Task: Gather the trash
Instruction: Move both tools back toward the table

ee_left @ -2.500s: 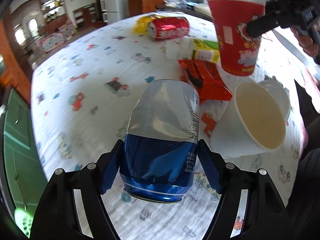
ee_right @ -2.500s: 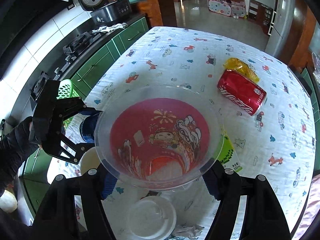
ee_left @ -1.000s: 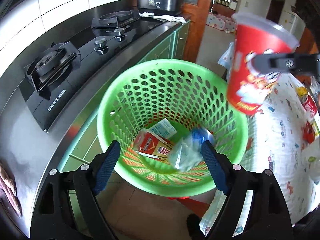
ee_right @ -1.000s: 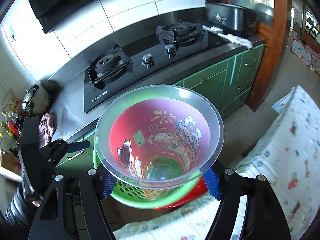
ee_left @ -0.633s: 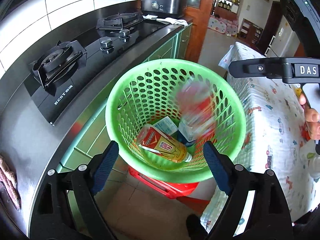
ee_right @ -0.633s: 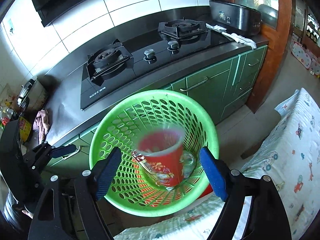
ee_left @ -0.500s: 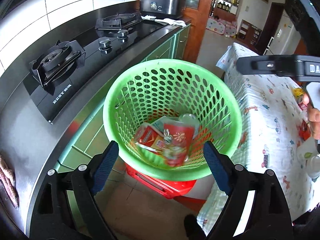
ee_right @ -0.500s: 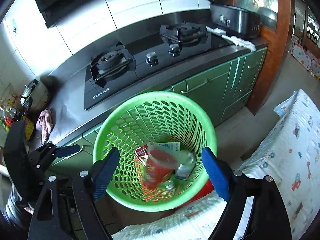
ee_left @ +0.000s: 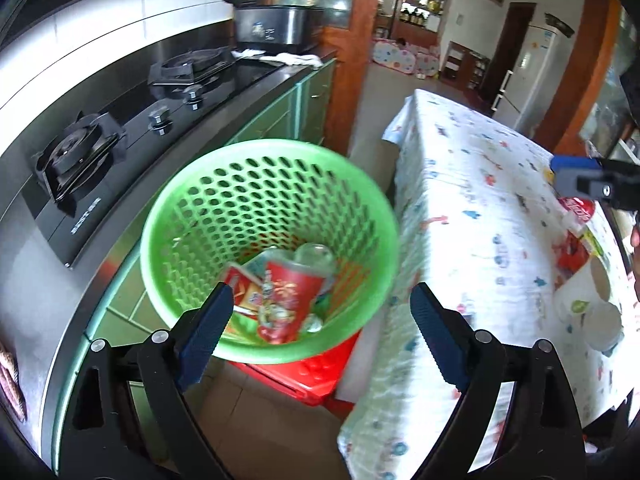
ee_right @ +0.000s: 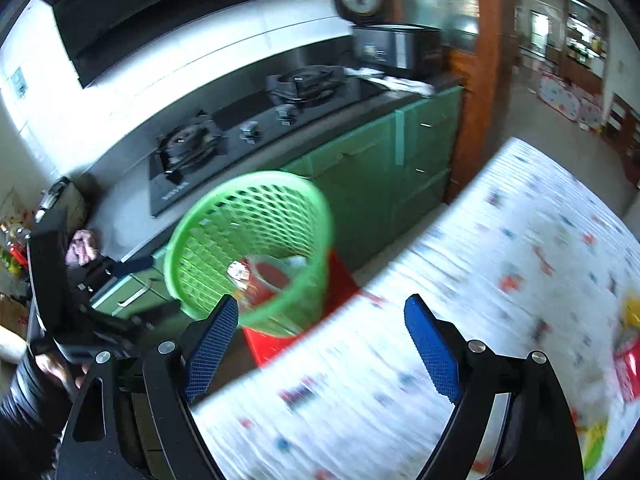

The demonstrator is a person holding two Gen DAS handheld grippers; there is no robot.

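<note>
A green perforated basket (ee_left: 272, 144) stands beside the counter on a red crate (ee_left: 296, 372). Inside it lie a red printed cup (ee_left: 284, 304), a red carton and a clear crushed bottle. My left gripper (ee_left: 320, 312) hovers over the basket's near rim; its jaws are opening with nothing between them. My right gripper (ee_right: 322, 312) is open and empty, over the table edge to the right of the basket (ee_right: 248, 180). The cup (ee_right: 268, 280) shows inside. On the table remain a red can (ee_left: 576, 208), a red wrapper (ee_left: 568, 252) and a white paper cup (ee_left: 588, 292).
A black gas hob (ee_left: 80, 152) sits on the steel counter above green cabinets (ee_right: 360, 184). A dark cooker (ee_left: 276, 24) stands at the counter's far end. The table carries a white patterned cloth (ee_left: 472, 200), its edge close to the basket.
The blue can and then the red cup dropped from my grippers into the basket. The right gripper has swung away to the right over the table, and the left has drawn back a little.
</note>
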